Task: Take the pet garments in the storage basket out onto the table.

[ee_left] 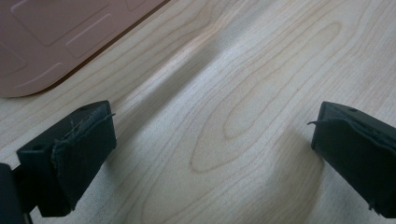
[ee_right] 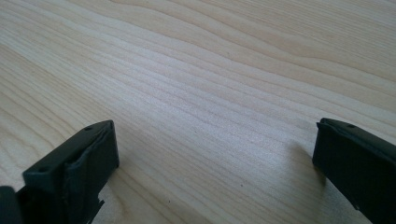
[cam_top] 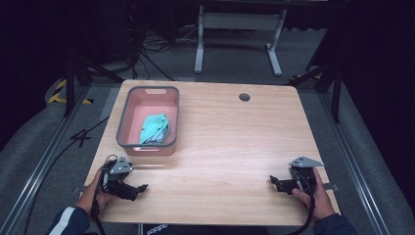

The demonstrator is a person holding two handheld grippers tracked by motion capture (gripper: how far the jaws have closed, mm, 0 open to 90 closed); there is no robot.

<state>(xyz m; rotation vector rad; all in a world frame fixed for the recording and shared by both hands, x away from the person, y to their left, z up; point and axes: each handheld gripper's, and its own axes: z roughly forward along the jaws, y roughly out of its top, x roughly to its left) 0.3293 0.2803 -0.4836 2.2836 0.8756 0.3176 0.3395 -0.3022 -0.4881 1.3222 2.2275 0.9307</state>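
Both hands sit at the bottom of the high view, each holding a gripper low over the table. At lower left, the left gripper has its fingers spread wide with nothing between them; the right gripper at lower right is spread and empty too. A green cloth lies crumpled inside the pink bin at upper left, just above the left gripper. Reaching in looks risky: the bin wall is close, so a finger could catch the rim and drag the bin, or pinch only a loose fold that slips.
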